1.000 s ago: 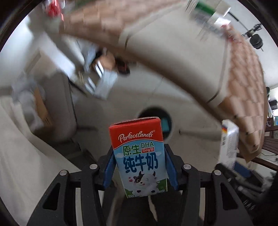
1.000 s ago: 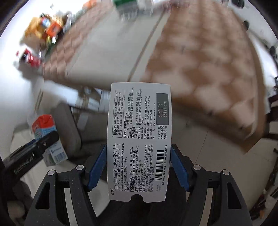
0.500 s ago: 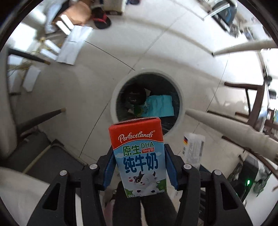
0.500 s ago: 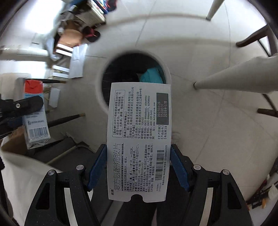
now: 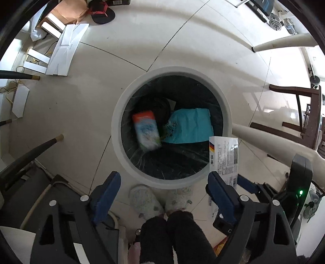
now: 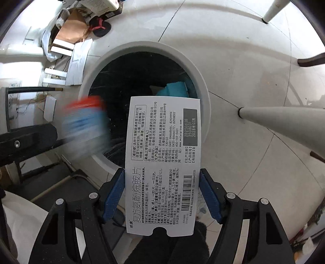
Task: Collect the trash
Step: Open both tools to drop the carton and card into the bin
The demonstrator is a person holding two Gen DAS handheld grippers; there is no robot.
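A round white trash bin (image 5: 115, 130) with a black liner stands on the floor below both grippers. My left gripper (image 5: 162, 186) hangs over its near rim, jaws opening, nothing between them. The red-topped milk carton (image 5: 146, 130) is blurred and falling inside the bin beside a teal package (image 5: 189, 126); the right wrist view shows the carton (image 6: 85, 130) as a streak at the bin's (image 6: 201, 85) left edge. My right gripper (image 6: 161, 195) is shut on a white medicine box (image 6: 162, 158), held above the bin; the same box (image 5: 224, 156) shows at the right of the left wrist view.
White table legs (image 5: 280, 42) and dark chair legs (image 5: 294, 89) stand to the right. Black chair legs (image 5: 30, 150), cardboard (image 5: 65, 10), white sheets (image 5: 67, 48) and a sandal (image 5: 101, 12) lie left and beyond. The person's slippered feet (image 5: 160, 201) stand at the bin's near side.
Both grippers came down over the bin. The left jaws spread apart and let go of the milk carton, which is dropping into the bin. The right gripper still holds the medicine box.
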